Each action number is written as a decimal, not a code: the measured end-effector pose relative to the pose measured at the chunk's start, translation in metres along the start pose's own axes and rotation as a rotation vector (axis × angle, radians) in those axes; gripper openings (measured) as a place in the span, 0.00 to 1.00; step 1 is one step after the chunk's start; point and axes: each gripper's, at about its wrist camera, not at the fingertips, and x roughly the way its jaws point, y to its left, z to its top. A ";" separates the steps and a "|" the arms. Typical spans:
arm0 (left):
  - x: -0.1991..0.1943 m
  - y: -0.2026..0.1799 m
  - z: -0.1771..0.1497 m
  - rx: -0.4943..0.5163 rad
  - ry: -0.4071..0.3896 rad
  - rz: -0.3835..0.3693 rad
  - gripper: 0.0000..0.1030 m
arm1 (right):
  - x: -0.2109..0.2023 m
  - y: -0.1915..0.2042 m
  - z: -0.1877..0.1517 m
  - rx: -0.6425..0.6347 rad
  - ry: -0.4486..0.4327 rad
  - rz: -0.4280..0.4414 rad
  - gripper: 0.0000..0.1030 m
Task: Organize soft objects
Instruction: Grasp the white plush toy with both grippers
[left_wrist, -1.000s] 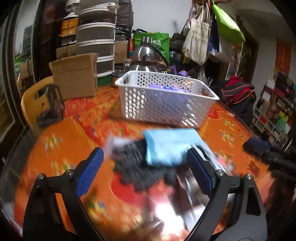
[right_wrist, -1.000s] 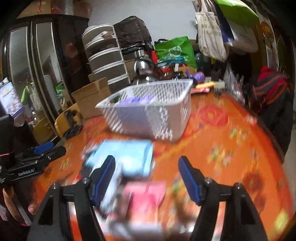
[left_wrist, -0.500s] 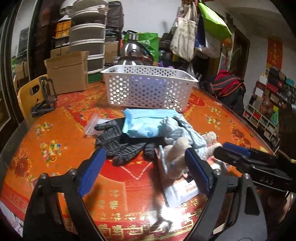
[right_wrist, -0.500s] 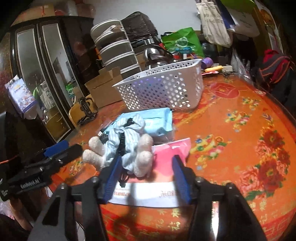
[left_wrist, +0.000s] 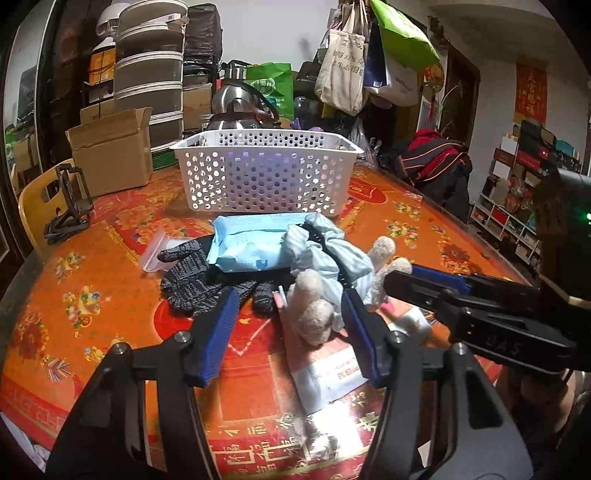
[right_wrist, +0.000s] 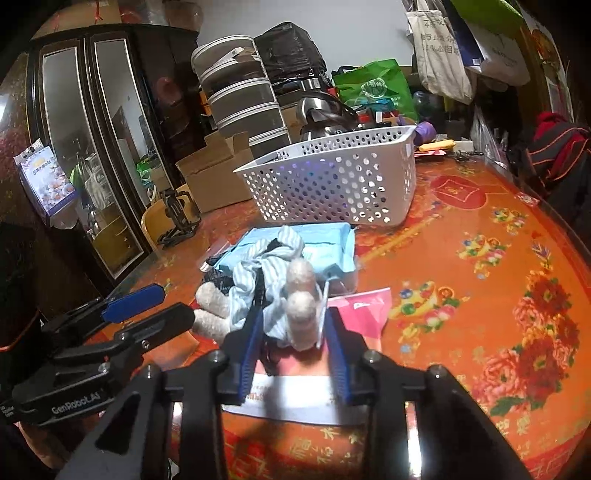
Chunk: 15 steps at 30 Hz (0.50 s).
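Observation:
A plush toy (left_wrist: 314, 310) with beige limbs and a blue striped garment lies on the orange table among other soft things. My left gripper (left_wrist: 290, 325) straddles its beige legs, jaws closing, with a clear gap on the left side. My right gripper (right_wrist: 293, 332) comes in from the other side. Its jaws are closing around two beige limbs of the plush toy (right_wrist: 301, 306) and stand close to them. Behind the toy lie a light blue soft pack (left_wrist: 247, 243) and black knit gloves (left_wrist: 192, 280). A white perforated basket (left_wrist: 266, 173) stands further back.
A pink packet (right_wrist: 362, 310) and a white paper packet (left_wrist: 325, 373) lie under and beside the toy. A small zip bag (left_wrist: 155, 251) lies at the left. A cardboard box (left_wrist: 110, 155), a kettle and stacked drawers crowd the table's far side. A yellow chair (left_wrist: 33, 206) stands at the left edge.
Both grippers have moved in and down onto the plush toy from opposite sides. Their jaws have narrowed steadily around its limbs. The toy has not left the table.

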 end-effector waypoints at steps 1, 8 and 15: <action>0.000 0.000 0.000 0.002 -0.001 -0.001 0.54 | 0.001 -0.001 0.001 -0.001 0.002 0.001 0.32; 0.021 0.000 -0.004 -0.010 0.049 -0.035 0.19 | 0.008 0.002 0.005 -0.029 0.019 0.003 0.21; 0.025 0.007 -0.001 -0.016 0.046 -0.078 0.11 | 0.007 0.005 0.004 -0.059 0.027 -0.023 0.10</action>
